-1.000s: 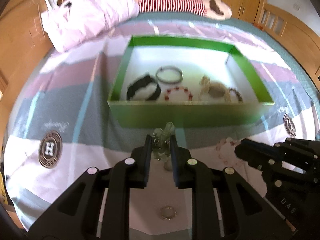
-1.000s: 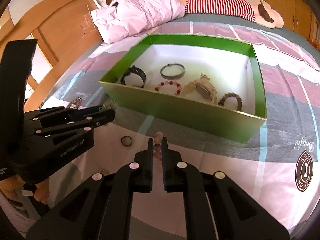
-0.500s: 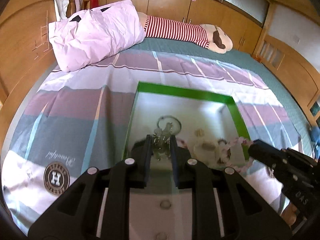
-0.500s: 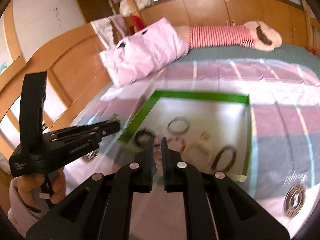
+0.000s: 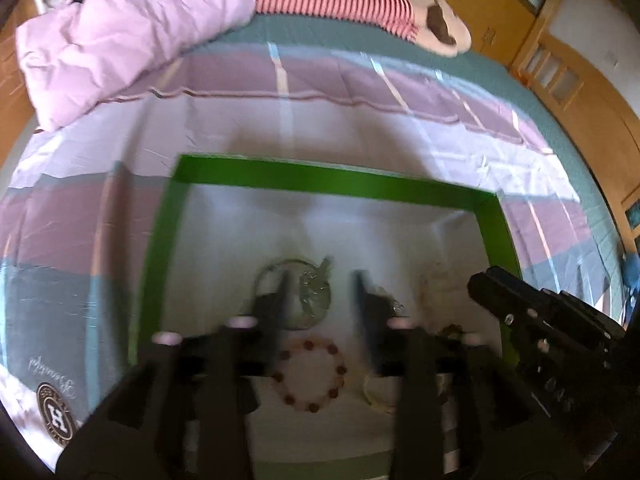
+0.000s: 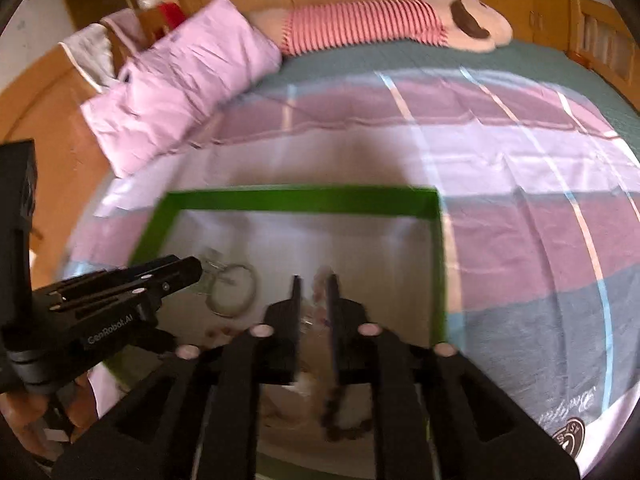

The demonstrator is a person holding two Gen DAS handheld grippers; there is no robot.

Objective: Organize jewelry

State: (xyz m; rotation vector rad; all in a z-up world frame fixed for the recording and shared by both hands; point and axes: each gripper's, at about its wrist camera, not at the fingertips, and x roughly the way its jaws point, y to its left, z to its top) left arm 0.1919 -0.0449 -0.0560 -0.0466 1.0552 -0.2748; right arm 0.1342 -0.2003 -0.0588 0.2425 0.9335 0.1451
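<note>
Left wrist view: left tongs (image 5: 320, 300) over the green box (image 5: 320, 178) on the bed (image 5: 360, 128), jaws just sprung apart, pale green trinket (image 5: 316, 292) loose between them, not pinched. One metal bangle (image 5: 266, 276), one red-beaded bracelet (image 5: 310, 376) on the box floor; more pieces at right, too blurred to count. Right wrist view: right tongs (image 6: 312, 300) also just parting, pink beaded bracelet (image 6: 320, 284) smeared between the jaws, no firm grip evident. One pink pillow (image 6: 188, 80), one striped plush (image 6: 380, 20).

pink pillow (image 5: 120, 36), striped plush toy (image 6: 384, 24), checked bedsheet (image 5: 360, 120)
</note>
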